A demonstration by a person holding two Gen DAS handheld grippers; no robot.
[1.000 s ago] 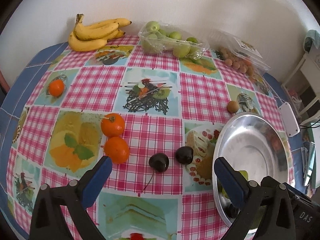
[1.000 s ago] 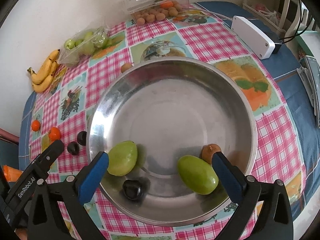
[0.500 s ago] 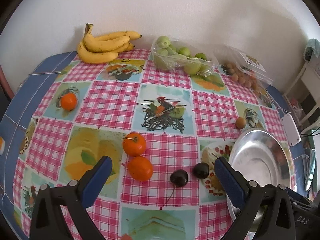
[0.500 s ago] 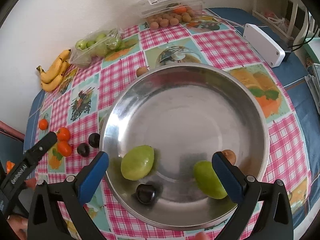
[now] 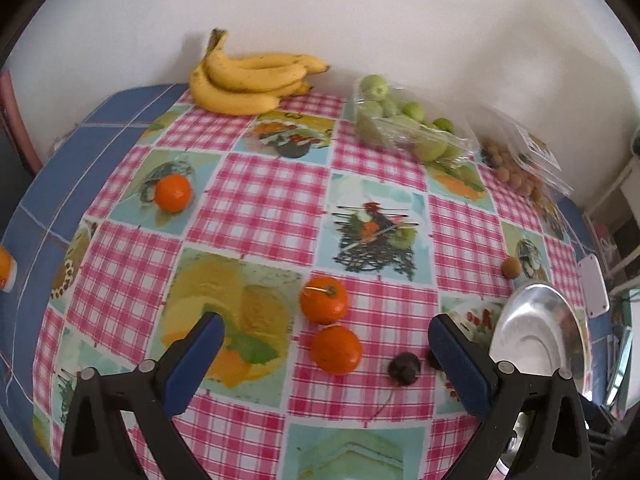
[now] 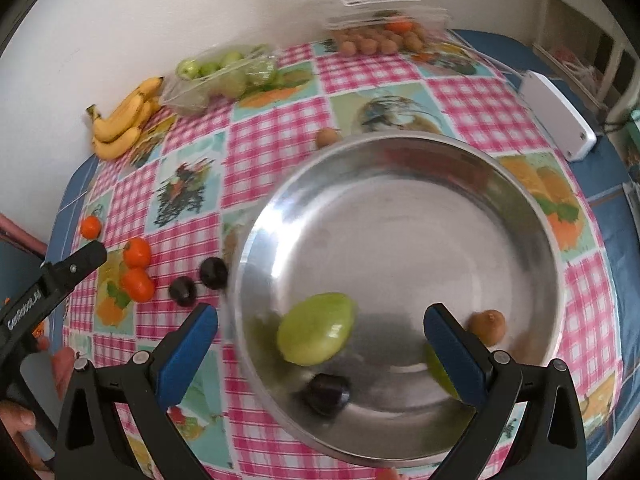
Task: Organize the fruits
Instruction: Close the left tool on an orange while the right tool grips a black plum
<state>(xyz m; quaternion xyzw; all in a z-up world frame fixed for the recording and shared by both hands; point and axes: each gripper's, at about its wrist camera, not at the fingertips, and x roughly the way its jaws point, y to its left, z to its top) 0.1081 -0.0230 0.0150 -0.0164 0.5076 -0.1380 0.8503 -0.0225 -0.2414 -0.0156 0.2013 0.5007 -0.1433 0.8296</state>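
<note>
Tangerines (image 5: 323,305) sit as a touching pair between my left gripper (image 5: 326,340), jaws wide and empty, dark plums (image 5: 404,367) at four o'clock. My right gripper (image 6: 320,330) hangs wide over the steel bowl (image 6: 400,168) holding a green fruit (image 6: 316,334).

Your left gripper (image 5: 326,354) and right gripper (image 6: 320,346) match: black triangular arms with silver screws, blue padded fingers (image 5: 196,360). White "GenRobot.AI" lettering marks one arm; bare skin shows behind.
</note>
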